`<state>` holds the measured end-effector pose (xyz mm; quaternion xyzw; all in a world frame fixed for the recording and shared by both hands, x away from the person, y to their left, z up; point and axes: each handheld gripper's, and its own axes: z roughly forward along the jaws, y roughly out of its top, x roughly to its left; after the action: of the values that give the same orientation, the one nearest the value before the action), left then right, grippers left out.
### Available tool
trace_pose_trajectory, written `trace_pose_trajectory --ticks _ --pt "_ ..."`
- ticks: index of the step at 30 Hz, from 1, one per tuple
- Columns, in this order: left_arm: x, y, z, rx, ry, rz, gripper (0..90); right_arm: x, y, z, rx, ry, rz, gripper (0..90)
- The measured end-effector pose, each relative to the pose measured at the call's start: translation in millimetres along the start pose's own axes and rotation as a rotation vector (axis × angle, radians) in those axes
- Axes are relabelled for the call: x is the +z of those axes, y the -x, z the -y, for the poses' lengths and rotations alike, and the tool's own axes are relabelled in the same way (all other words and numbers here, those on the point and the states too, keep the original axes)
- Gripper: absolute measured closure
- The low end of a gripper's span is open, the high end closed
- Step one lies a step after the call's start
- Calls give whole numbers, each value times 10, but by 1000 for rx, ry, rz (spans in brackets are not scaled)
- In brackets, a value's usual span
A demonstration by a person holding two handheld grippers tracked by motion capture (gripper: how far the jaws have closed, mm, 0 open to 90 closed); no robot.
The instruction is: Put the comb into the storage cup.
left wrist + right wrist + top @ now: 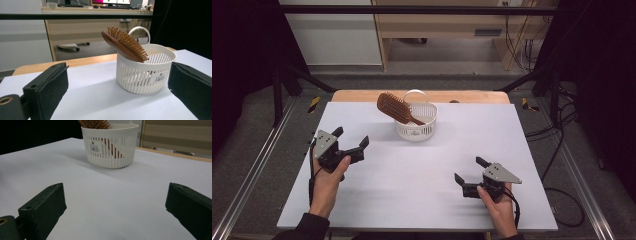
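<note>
Room: a workshop space with a pale wooden desk point(452, 22) at the back, cables on the grey floor, and dark metal framing around the table.
Surface: a white sheet point(422, 165) lies over a wooden table point(362, 95) whose far edge shows past the sheet.
Basket: a white slotted plastic basket point(415, 131) with a hoop handle stands upright on the sheet near its far edge, about midway across. In the left gripper view the basket point(145, 75) carries a small barcode label; in the right gripper view the basket point(110, 147) shows the same label on its wall.
Hairbrush: a brown wooden paddle hairbrush point(396, 107) rests tilted in the basket, handle down inside, head sticking up and out over the left rim. The left gripper view shows the hairbrush point(125, 45) with its bristles facing up and to the right; the right gripper view catches the hairbrush point(96, 123) bristles above the rim.
Left gripper: the left gripper point(349, 140) is held low over the sheet at the near left, pointed towards the basket and well apart from it. Its jaws stand wide apart with nothing between them.
Right gripper: the right gripper point(469, 170) is held over the sheet at the near right, farther from the basket. Its jaws are also spread wide, gripping nothing.
Hands: each gripper is held by a bare hand, the left hand point(328, 182) and the right hand point(498, 207), with dark sleeves at the bottom edge.
</note>
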<state>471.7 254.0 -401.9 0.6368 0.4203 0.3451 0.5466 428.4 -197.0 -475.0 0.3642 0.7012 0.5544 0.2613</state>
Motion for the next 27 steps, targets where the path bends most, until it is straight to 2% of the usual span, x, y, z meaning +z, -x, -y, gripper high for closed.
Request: trace_pose_trajectory --ticks 13,27 --pt "-144 -39 123 24 -14 8 30 -2 -1 0 -3 -1 3 32" --pt "-299 -122 276 13 -2 -3 30 -5 -1 0 -10 -4 9 34"
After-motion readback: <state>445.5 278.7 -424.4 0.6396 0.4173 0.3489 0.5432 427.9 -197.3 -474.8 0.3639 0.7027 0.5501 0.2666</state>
